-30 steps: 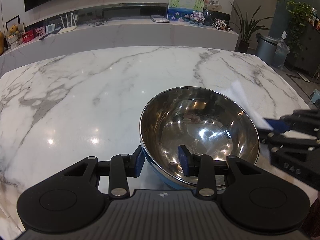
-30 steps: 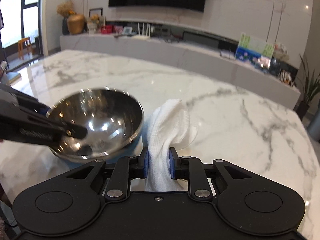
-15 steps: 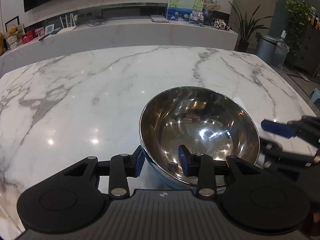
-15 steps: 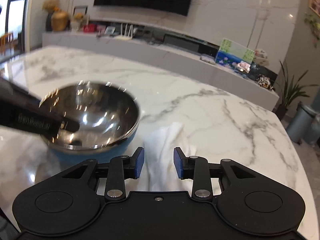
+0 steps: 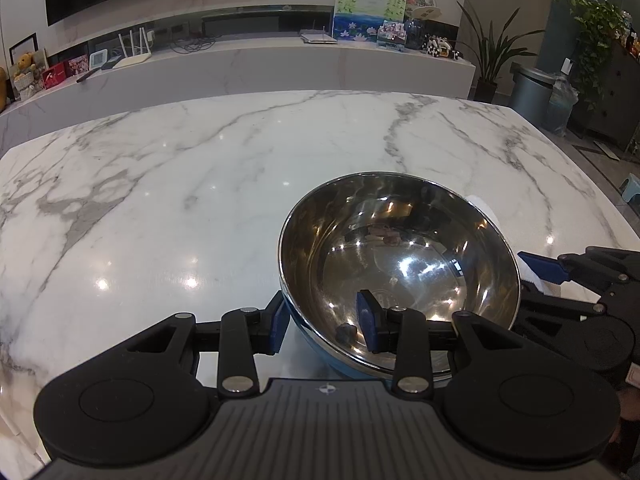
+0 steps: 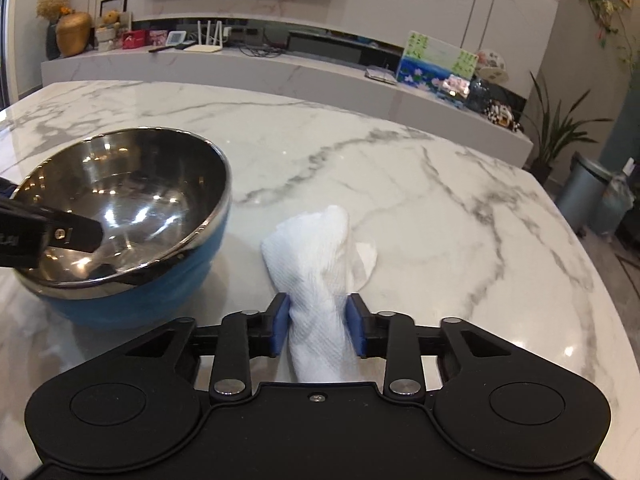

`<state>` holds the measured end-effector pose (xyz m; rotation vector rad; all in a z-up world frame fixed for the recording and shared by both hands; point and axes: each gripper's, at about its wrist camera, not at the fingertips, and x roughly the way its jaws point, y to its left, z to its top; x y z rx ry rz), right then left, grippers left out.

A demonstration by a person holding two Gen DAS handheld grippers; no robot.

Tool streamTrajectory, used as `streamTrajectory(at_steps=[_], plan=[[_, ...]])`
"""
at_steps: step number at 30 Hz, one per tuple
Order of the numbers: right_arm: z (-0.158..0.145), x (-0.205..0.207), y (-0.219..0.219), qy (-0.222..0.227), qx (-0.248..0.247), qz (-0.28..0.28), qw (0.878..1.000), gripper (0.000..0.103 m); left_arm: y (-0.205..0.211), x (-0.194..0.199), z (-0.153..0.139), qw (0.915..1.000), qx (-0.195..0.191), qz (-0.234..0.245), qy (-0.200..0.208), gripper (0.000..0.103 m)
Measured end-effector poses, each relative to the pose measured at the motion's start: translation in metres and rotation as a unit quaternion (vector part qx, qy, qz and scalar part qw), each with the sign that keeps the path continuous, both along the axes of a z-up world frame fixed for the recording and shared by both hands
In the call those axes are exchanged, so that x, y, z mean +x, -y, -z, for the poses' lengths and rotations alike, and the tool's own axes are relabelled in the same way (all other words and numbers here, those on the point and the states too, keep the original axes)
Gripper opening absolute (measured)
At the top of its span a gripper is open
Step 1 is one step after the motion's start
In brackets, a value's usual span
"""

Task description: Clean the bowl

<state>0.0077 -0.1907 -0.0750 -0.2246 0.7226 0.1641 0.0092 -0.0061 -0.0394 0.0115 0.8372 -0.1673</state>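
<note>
**Bowl pinned, cloth gripped**

While the steel bowl (image 5: 396, 268) with its blue outside sits on the marble worktop (image 5: 180, 184), the left hand-held gripper (image 5: 322, 322) straddles its near rim, one finger inside, one outside; whether it pinches is unclear. Just right of the bowl, the right hand-held gripper (image 6: 318, 328) is closed on a white cloth (image 6: 320, 264) lying on the worktop.

Right gripper (image 6: 318, 326) fingers flank the white cloth (image 6: 320, 280) beside the bowl (image 6: 132, 216).
</note>
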Motion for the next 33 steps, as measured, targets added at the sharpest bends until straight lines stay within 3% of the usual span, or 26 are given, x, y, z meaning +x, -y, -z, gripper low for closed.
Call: streamTrajectory(at_steps=[4, 8, 16, 26, 33], plan=[[-0.002, 0.0, 0.002, 0.001, 0.004, -0.001, 1.0, 0.02, 0.0, 0.0, 0.0, 1.0, 0.001, 0.0, 0.0, 0.034], [-0.018, -0.01, 0.004, 0.03, 0.017, -0.014, 0.999, 0.019, 0.002, -0.001, 0.0, 1.0, 0.002, 0.001, 0.0, 0.034], [-0.046, -0.018, 0.003, 0.06, 0.026, -0.088, 0.994, 0.019, 0.004, -0.002, 0.0, 1.0, 0.003, 0.001, -0.001, 0.034], [-0.029, -0.024, -0.007, 0.046, 0.002, -0.136, 0.99, 0.019, 0.003, 0.0, 0.0, 1.0, 0.004, 0.002, -0.002, 0.034], [-0.03, -0.022, -0.007, 0.048, 0.003, -0.135, 0.99, 0.018, 0.004, 0.0, 0.001, 1.0, 0.006, 0.002, -0.003, 0.034]])
